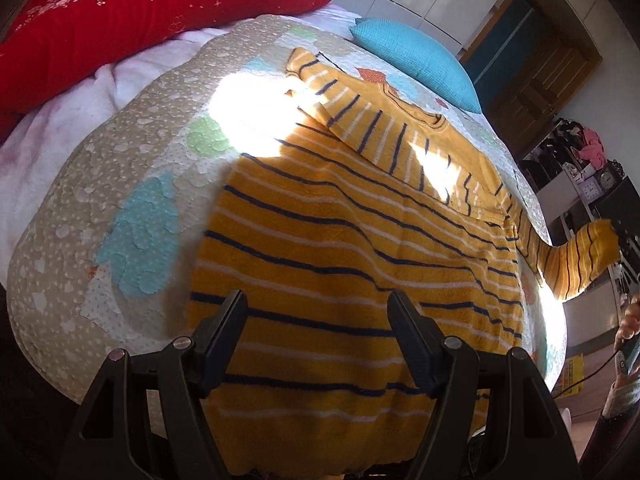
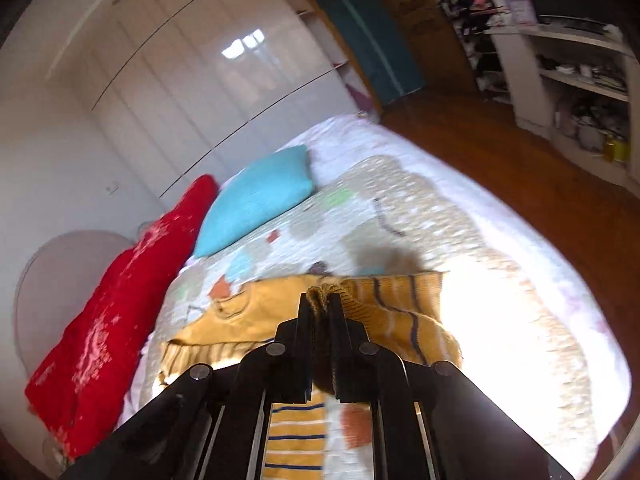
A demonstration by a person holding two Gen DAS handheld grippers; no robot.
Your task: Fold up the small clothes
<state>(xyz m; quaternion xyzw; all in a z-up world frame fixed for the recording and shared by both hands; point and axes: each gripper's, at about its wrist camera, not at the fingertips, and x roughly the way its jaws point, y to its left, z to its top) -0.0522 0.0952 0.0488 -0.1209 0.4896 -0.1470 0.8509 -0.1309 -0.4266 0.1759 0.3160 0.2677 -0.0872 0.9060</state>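
The right gripper (image 2: 321, 300) pinches the sweater's (image 1: 320, 248) cuff (image 2: 326, 292) (lifted off the bedspread (image 1: 120, 168)); sleeve raised. The left gripper (image 1: 318, 308) hovers, jaws apart, over the hem.

A bedroom in a home, seen over a made bed.

Ahead of the jaws lies a bed under a quilted cover (image 1: 120, 184) patterned with pastel shapes, with a red pillow (image 1: 140, 12) and a turquoise cushion (image 1: 420, 56) at its far side. Beyond them stands a wall of glossy white wardrobe doors (image 2: 192, 60). To the right of the jaws run a wooden floor (image 2: 500, 152), a wooden door frame (image 1: 540, 72) and open white shelves (image 2: 568, 72) crowded with household clutter and small clocks (image 1: 600, 184).
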